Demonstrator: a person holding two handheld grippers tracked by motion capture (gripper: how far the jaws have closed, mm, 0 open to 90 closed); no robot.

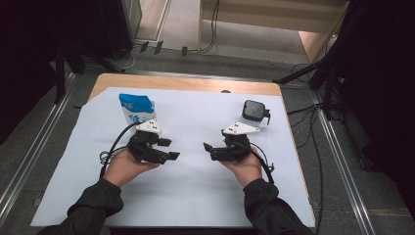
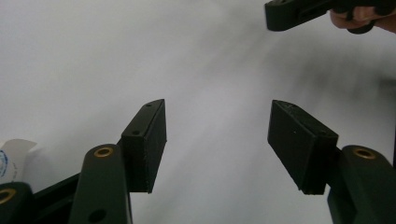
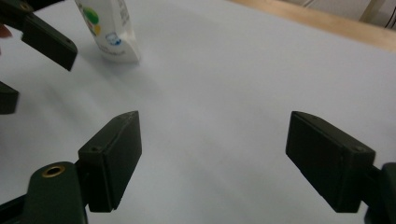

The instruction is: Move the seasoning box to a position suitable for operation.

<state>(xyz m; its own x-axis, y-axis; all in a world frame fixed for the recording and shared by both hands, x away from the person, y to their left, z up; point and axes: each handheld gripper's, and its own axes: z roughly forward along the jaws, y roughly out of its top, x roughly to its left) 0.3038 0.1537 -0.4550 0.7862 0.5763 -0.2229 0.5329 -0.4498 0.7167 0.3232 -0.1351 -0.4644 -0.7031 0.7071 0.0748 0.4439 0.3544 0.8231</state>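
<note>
Hands are holding both black two-jaw tools over the white paper sheet (image 1: 195, 196) at mid-frame: the left gripper (image 1: 170, 149) and the right gripper (image 1: 209, 151) are standing open, gripping nothing. Upright blue-and-white milk pouch (image 1: 136, 108) is standing just above the left gripper, left of centre.

Two grippers are on the table: the left gripper (image 1: 169, 149) and the right gripper (image 1: 207, 151), one in each of two hands. One blue-and-white pouch (image 1: 136, 108) stands on one white sheet (image 1: 195, 191). One black-capped thing (image 1: 254, 111), perhaps a small bottle, sits behind the right hand. One wooden table (image 1: 186, 83) carries it all.
</note>
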